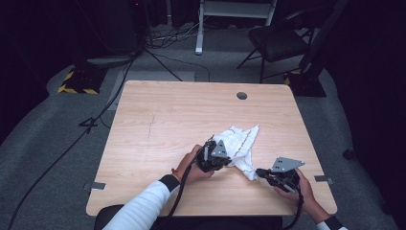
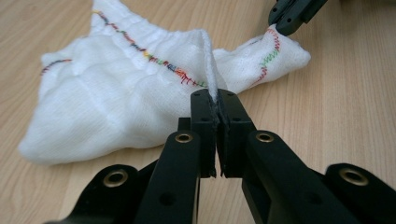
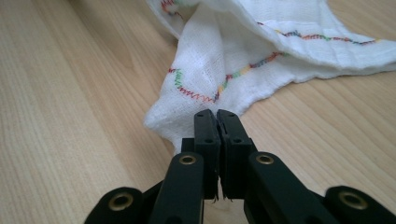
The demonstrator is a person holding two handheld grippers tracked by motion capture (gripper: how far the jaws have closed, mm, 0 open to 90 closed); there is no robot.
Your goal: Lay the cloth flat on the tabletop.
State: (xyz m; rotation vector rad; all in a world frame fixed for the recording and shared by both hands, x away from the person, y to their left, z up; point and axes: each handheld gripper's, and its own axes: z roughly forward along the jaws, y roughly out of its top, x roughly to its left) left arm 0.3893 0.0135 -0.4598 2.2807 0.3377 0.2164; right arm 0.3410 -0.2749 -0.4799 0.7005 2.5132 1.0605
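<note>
Two hand-held grippers, left and right, each pinch closed on one white cloth.

Cloth on table, between left tongs and right tongs.

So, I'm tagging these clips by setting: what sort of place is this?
Probably a lab or recording studio, not a home: a bare wooden table on grey carpet, cables trailing over the floor, dark surroundings and a folding chair behind.
</note>
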